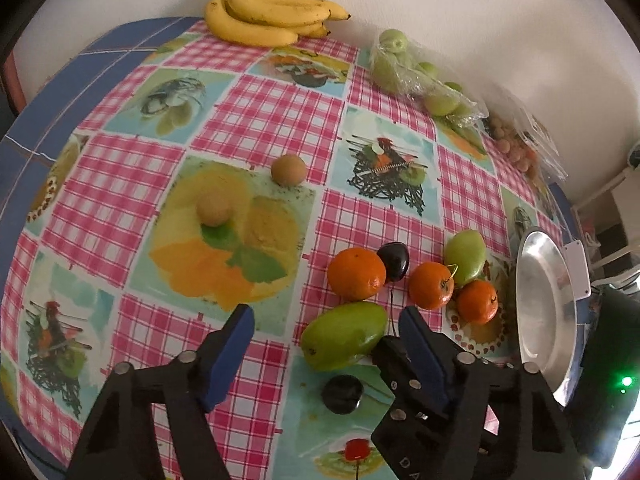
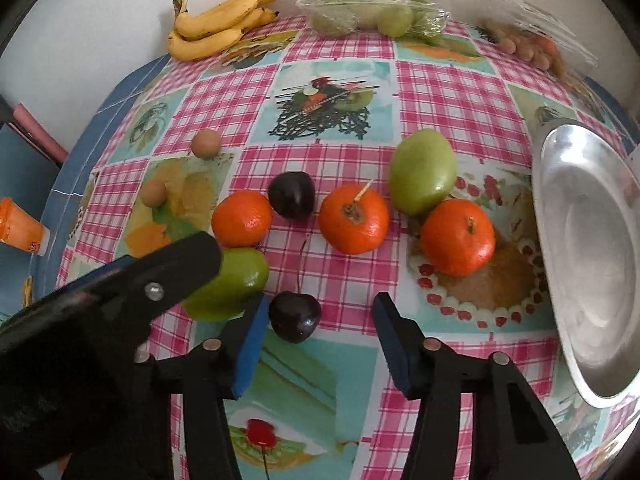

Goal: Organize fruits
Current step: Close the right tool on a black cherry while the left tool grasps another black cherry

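Blue-padded jaws on both grippers stand apart, nothing pinched yet. Right gripper point(image 2: 318, 320) hangs over the near dark cherry point(image 2: 295, 317): the fruit sits in the gap, close to the left-hand pad, well clear of the other. Left gripper point(image 1: 326, 330) straddles the near green mango point(image 1: 343, 335), w/ its right-hand pad at the fruit's end and the other pad well off to the side.

Steel plate point(image 2: 588, 264) sits empty at the table's right edge, prob. where the loose fruit goes. Rest of the loose pile lies between grippers and plate: three tangerines point(image 2: 354, 219), a second cherry point(image 2: 291, 194), a second green mango point(image 2: 423, 171). Two small brown round fruits point(image 2: 205, 143) lie apart to the left; type unclear, maybe longans. Bananas point(image 2: 218, 24) and bagged green fruit point(image 2: 372, 14) are at the wall.

Doing it well:
- Cherry: centre it between the pads before closing, else the near pad just nudges it and it rolls. Close gently; it's small, smooth, soft. Mind the stem trailing away from it.
- Mango: pads should meet its flanks, not the tapered end, so shift sideways until the body is centred, then close across the short width.
- The grippers crowd each other here, so lift one at a time and straight up, clear of the neighbouring tangerine.
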A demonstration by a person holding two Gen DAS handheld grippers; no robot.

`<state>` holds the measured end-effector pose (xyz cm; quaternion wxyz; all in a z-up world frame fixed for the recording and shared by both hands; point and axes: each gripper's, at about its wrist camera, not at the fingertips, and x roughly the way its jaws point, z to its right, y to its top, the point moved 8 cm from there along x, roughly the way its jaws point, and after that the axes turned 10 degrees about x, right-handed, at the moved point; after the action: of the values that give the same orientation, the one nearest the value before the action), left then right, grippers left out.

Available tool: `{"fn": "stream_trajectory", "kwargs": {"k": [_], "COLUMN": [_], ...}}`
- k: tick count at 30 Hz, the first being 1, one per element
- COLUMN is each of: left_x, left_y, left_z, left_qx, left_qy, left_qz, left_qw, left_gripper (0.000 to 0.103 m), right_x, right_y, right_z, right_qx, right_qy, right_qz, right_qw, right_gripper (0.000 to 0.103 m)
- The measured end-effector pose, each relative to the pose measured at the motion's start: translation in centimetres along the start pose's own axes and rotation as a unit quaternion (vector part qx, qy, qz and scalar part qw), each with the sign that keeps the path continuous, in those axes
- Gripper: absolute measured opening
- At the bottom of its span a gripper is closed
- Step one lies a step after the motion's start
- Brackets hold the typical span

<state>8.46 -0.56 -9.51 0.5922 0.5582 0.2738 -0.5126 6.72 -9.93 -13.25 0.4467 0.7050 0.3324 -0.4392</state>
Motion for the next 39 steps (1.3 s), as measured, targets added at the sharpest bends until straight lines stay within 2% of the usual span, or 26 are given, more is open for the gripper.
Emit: {"fn": "stream_trajectory", "kwargs": {"k": [5, 12, 22, 27, 36, 39], "left_x": [0.1, 0.2, 0.4, 0.6, 0.3, 0.8], "left_y": [-0.1, -0.2, -1.0, -2.0, -3.1, -3.6], "left_z": [-0.2, -0.3, -0.1, 0.4, 1.0, 1.4], "left_qx": [-0.011, -0.016, -0.021, -0.019, 0.007, 0.017], "left_qy": [-0.007, -0.010, -0.012, -0.021, -0.011, -0.011], "left_qz": [-0.006, -0.007, -0.021, -0.037, -0.055, -0.066], "left_qw": [0.9999, 0.9998, 0.9995, 0.9989, 0.9984, 0.9976], "left_gripper": [0.067, 0.067, 0.067, 0.062, 0.050, 0.043], "right_x": [0.2, 0.1, -1.7, -2.7, -4.4, -4.8], "right_y": [-0.1, -0.2, -0.4, -1.4, -1.9, -2.3], "right_z": [-0.3, -0.9, 0.9, 2.4, 4.0, 4.2], "right_qx": [-0.005, -0.009, 0.020, 0.033, 0.069, 0.074], "right_qy": [0.001, 0.019, 0.014, 0.004, 0.007, 0.011], "right_qz": [-0.002, -0.008, -0.005, -0.010, -0.005, -0.004], "right_qw": [1.000, 1.000, 1.000, 0.999, 0.998, 0.997], "right_gripper": [0.045, 0.028, 0.027, 0.027, 0.027, 0.027]}}
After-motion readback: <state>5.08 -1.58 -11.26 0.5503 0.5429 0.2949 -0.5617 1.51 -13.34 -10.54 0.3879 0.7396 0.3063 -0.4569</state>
